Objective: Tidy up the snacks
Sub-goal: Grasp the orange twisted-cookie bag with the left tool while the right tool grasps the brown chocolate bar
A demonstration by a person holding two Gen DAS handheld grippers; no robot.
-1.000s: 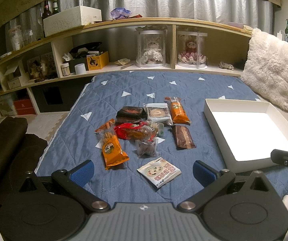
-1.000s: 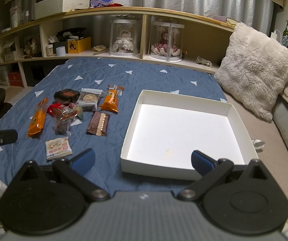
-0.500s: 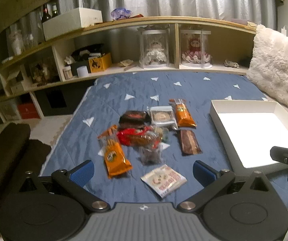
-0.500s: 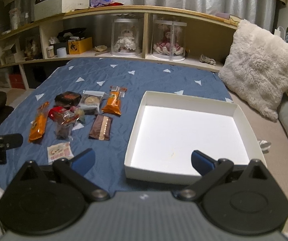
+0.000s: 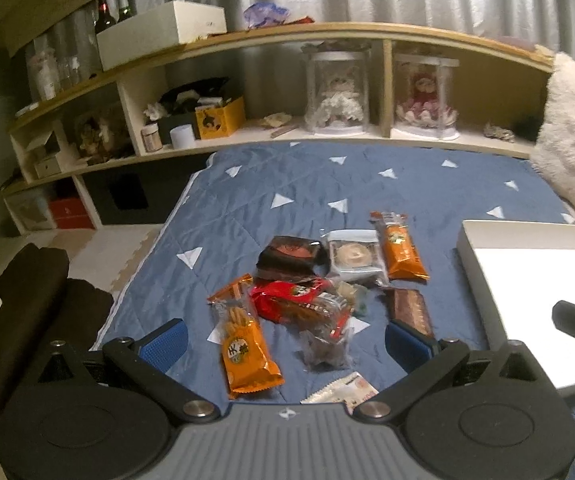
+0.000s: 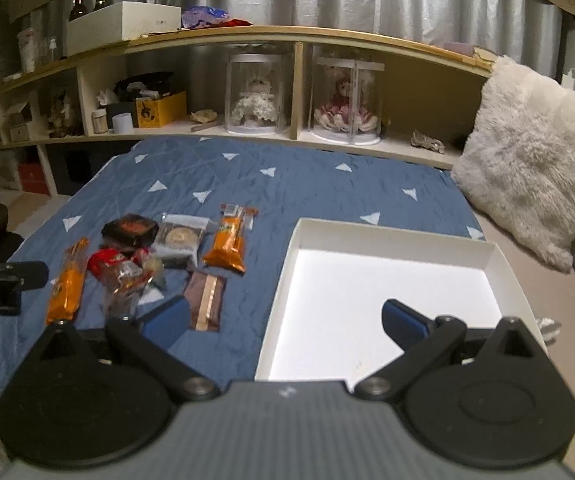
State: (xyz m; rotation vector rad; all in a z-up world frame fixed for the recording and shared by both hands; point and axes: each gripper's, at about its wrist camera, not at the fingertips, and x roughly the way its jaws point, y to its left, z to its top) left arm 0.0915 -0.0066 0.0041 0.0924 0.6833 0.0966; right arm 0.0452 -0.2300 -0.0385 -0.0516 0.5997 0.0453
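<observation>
Several snack packets lie in a cluster on the blue quilt (image 5: 287, 184): an orange stick-snack bag (image 5: 245, 344), a red packet (image 5: 287, 300), a black packet (image 5: 291, 256), a clear cookie pack (image 5: 353, 256), an orange bar (image 5: 401, 248), a brown bar (image 5: 411, 310), a clear bag of dark pieces (image 5: 327, 346) and a white packet (image 5: 347, 388) at my base. My left gripper (image 5: 285, 342) hangs open just above the near packets. An empty white box (image 6: 387, 280) sits to the right. My right gripper (image 6: 283, 318) is open over its near left corner.
A wooden shelf unit (image 6: 299, 80) with doll cases, a yellow box and bottles runs along the far side of the bed. A fluffy cream cushion (image 6: 527, 160) leans at the right. Dark fabric (image 5: 27, 300) and floor lie past the quilt's left edge.
Both grippers have moved forward and lower toward the bed. The snacks now sit closer under the left gripper, and the white packet is partly hidden by its base. Nothing was picked up.
</observation>
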